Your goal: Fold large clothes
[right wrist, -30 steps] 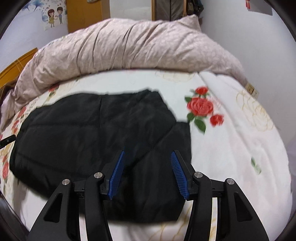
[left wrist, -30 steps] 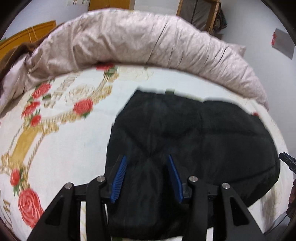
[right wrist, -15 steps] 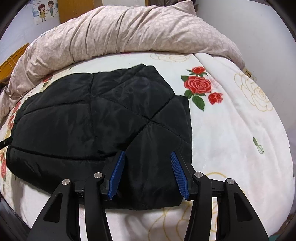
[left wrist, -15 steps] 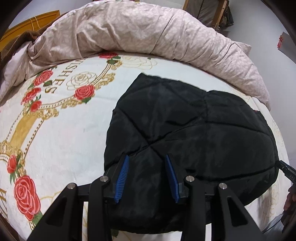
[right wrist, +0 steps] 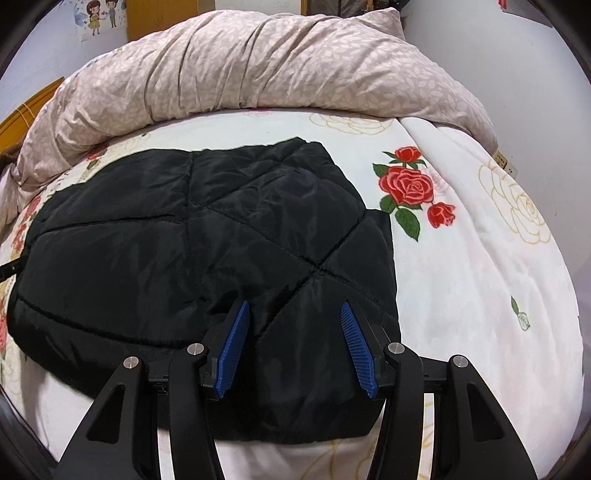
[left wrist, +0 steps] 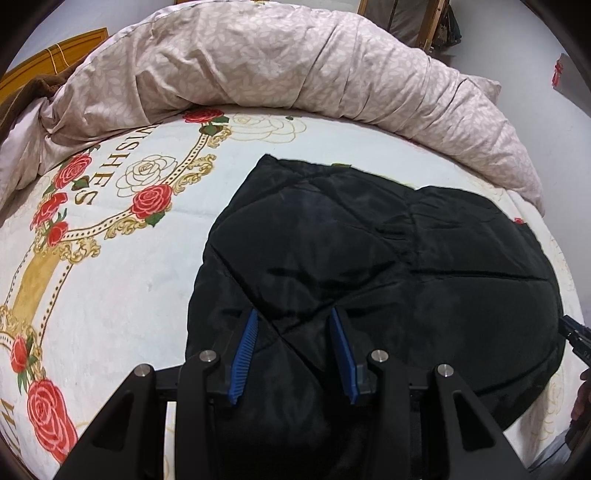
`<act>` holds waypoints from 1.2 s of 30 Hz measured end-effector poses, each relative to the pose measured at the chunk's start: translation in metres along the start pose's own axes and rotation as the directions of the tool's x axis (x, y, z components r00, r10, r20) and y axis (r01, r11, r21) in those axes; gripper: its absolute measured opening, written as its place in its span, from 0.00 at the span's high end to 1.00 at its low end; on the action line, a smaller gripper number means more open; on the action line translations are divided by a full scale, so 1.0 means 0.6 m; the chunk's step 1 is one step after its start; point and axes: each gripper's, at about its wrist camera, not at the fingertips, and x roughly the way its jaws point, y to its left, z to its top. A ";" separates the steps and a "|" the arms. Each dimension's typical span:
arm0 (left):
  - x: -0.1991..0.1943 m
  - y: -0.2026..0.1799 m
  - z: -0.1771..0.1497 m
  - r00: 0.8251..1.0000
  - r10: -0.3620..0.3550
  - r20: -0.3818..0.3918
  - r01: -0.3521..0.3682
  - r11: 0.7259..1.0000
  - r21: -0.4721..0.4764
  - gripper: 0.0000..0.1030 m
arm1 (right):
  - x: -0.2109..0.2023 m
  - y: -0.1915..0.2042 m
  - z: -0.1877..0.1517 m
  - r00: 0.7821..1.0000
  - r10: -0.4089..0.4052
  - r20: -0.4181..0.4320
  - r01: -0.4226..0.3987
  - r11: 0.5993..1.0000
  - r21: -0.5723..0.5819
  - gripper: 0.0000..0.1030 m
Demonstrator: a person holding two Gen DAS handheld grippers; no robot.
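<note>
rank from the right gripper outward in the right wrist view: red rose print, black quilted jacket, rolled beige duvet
1. black quilted jacket, right under the right gripper
2. red rose print, beyond it to the right
3. rolled beige duvet, across the far end

White rose-print bedspread (left wrist: 155, 266), bunched beige leaf-pattern duvet (right wrist: 258, 66) along its far edge, cartoon wall sticker (right wrist: 99, 14)

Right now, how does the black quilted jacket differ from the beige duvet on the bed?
The black quilted jacket lies flat and folded on the rose-printed blanket, near the cameras; the beige duvet is bunched into a long roll along the far side. The jacket is plain black with stitched diamond lines; the duvet is pale with a small leaf pattern and many creases. Both are padded and rest on the same blanket.
</note>
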 end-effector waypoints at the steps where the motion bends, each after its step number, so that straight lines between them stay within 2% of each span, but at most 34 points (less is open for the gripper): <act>1: 0.006 0.001 0.001 1.000 -0.005 -0.006 0.005 1.000 0.001 0.58 | 0.003 -0.001 0.000 1.000 -0.001 -0.002 0.001 1.000 0.000 0.49; 7: 0.003 0.002 0.016 1.000 -0.013 0.005 0.013 1.000 0.015 0.58 | -0.001 0.000 0.014 1.000 0.004 0.012 -0.004 1.000 0.001 0.49; 12: 0.014 -0.006 0.064 0.999 -0.006 0.035 0.005 1.000 0.024 0.58 | 0.010 0.012 0.058 0.999 0.023 0.034 -0.022 1.000 -0.012 0.49; 15: 0.050 -0.015 0.080 1.000 0.017 0.017 -0.018 0.998 0.053 0.56 | 0.046 0.019 0.080 1.000 0.028 -0.004 -0.028 0.999 -0.016 0.49; 18: 0.079 -0.014 0.080 1.000 0.020 -0.007 -0.020 0.998 0.065 0.54 | 0.081 0.018 0.080 0.999 0.014 -0.043 -0.015 1.000 -0.024 0.49; 25: 0.102 -0.014 0.074 1.000 0.007 -0.017 -0.006 0.997 0.077 0.54 | 0.105 0.022 0.063 0.999 -0.029 -0.038 0.027 0.998 -0.057 0.49; 30: 0.092 -0.020 0.076 1.000 0.024 0.000 -0.024 0.997 0.078 0.55 | 0.092 0.018 0.068 0.999 -0.031 -0.030 0.030 0.999 -0.041 0.49; 36: 0.018 0.002 0.084 0.998 0.003 0.063 -0.005 0.999 0.039 0.55 | 0.037 0.010 0.070 1.000 -0.019 0.023 0.020 0.999 -0.032 0.47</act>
